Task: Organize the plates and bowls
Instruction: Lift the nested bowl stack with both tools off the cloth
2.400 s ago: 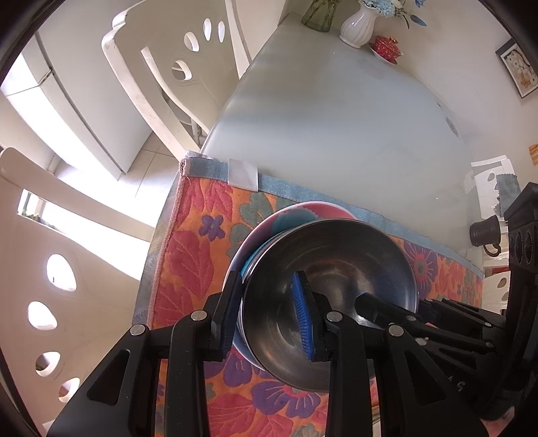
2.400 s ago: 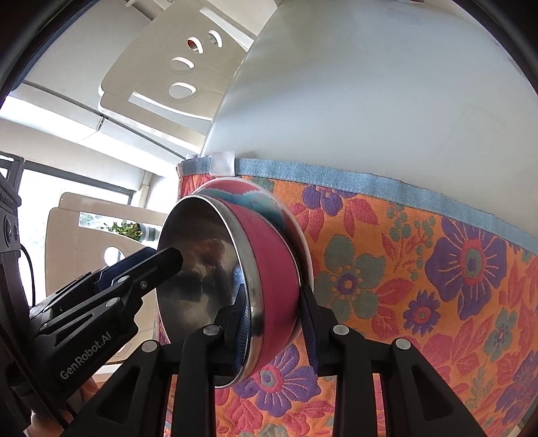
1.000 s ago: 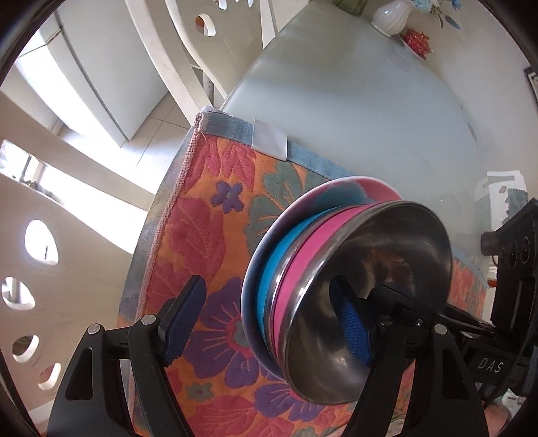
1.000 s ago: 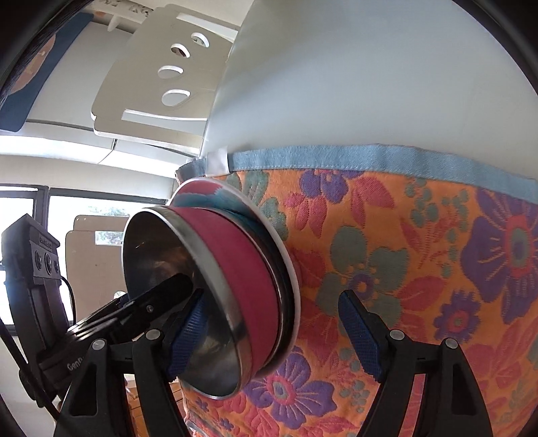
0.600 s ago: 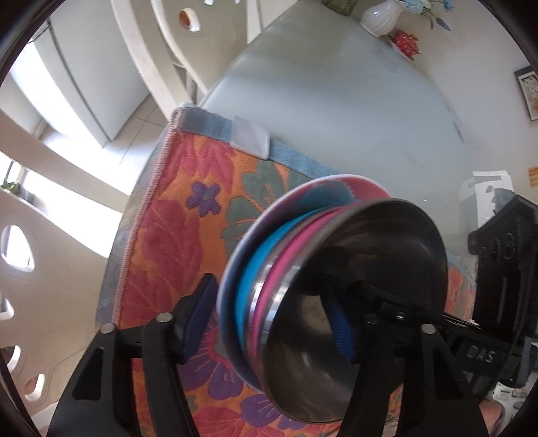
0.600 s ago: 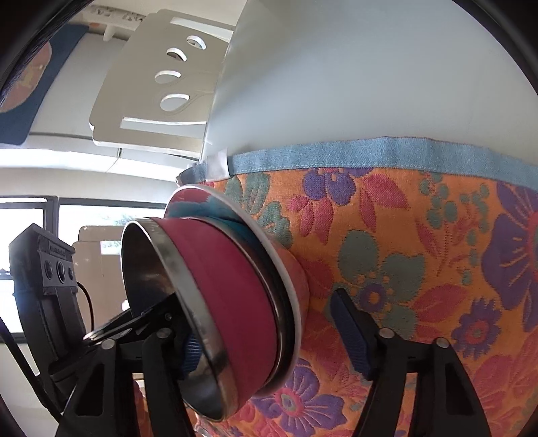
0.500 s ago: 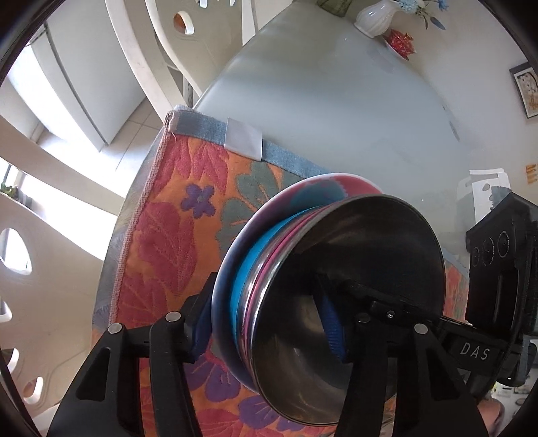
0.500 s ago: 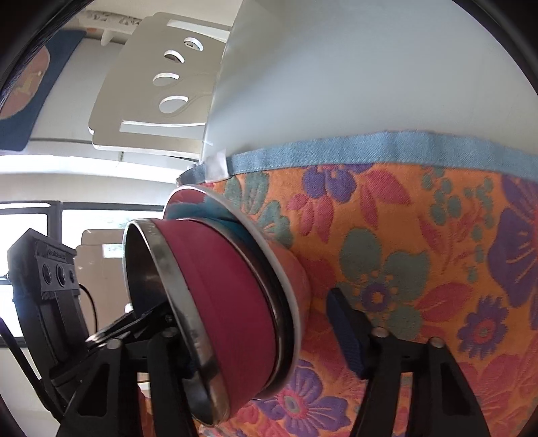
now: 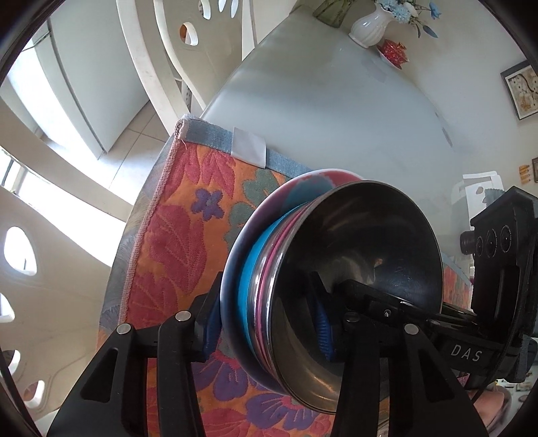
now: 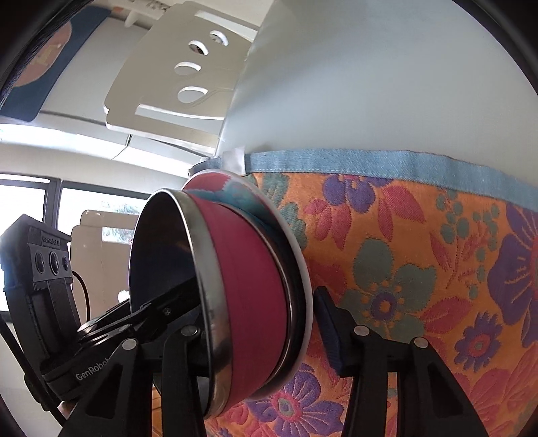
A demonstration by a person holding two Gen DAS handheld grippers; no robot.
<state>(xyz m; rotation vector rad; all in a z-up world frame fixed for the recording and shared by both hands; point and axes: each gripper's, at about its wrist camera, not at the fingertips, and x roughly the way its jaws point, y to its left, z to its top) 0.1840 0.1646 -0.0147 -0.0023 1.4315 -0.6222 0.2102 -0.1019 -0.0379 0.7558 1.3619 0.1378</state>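
Note:
A stack sits on the floral placemat: a pink and teal plate at the bottom, a blue bowl on it, and a pink bowl with a steel inside on top. My left gripper is shut on the stack, one finger under the plate and one inside the top bowl. My right gripper straddles the same stack from the other side, one finger inside the bowl and the other just beside the plate rim. The stack looks tilted in both views.
The placemat lies at the corner of a pale grey table. White chairs stand close to the table edge. A white vase and a small red dish stand at the table's far end.
Both grippers opened from the top bowl's rim, then closed in around the whole stack. The left has shut on it and the right has narrowed onto it.

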